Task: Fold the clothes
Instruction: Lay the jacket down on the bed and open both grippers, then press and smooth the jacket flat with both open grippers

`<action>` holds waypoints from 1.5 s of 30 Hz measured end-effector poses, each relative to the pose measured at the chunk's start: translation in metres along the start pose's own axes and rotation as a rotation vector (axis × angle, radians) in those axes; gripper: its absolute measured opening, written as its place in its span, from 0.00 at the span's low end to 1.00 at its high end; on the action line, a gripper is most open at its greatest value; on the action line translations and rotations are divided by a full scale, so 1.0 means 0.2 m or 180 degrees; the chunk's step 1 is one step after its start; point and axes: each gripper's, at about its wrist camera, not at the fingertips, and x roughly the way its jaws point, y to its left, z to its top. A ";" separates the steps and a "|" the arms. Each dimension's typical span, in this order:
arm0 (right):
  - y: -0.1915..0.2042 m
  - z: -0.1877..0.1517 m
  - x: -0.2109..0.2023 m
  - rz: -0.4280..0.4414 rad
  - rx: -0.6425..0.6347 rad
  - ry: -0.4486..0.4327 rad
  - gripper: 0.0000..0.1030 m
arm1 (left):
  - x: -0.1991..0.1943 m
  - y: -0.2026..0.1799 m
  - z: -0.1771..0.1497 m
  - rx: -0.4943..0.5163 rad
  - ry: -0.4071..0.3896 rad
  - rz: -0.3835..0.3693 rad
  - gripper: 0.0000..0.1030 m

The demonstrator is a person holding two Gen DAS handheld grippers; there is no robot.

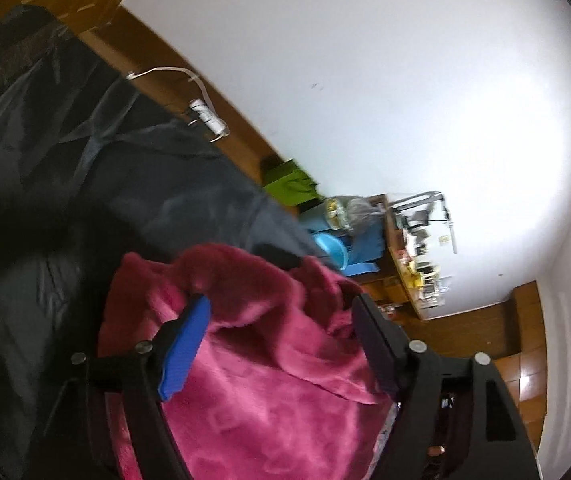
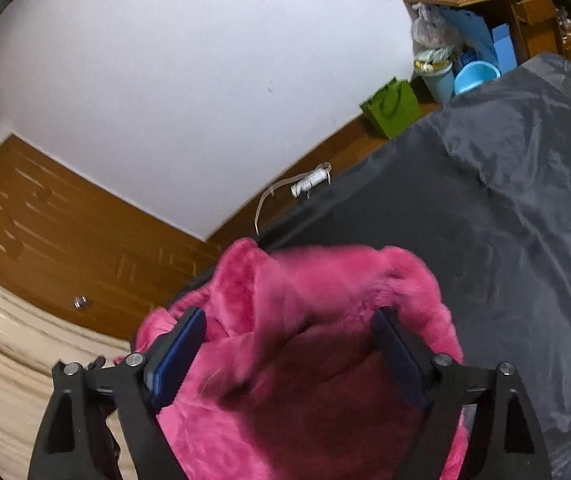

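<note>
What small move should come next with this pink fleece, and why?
Probably lower the pink fleece onto the dark sheet and spread it flat. It sits bunched between the wide-apart fingers of both the left gripper and the right gripper, too crumpled to fold.

Each camera sits just behind its own fingers, close over the pink garment (image 1: 253,360), the left view rolled sideways and the right nearly level, both facing across the dark sheet (image 2: 485,240) toward the white wall (image 2: 185,80), sharing the green bag (image 1: 289,184) and blue bucket (image 2: 475,76).
</note>
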 end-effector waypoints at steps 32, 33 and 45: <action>0.39 0.00 0.46 -0.1070 -0.1100 0.0122 0.85 | 0.50 -0.27 -0.12 0.1165 -0.0157 0.1064 0.76; 0.38 -0.02 0.50 -0.1105 -0.1116 0.0178 0.85 | 0.52 -0.26 -0.12 0.1178 -0.0126 0.1108 0.76; 0.35 -0.11 0.65 -0.1306 -0.1299 0.0460 0.89 | 0.61 -0.20 -0.17 0.1369 0.0136 0.1486 0.77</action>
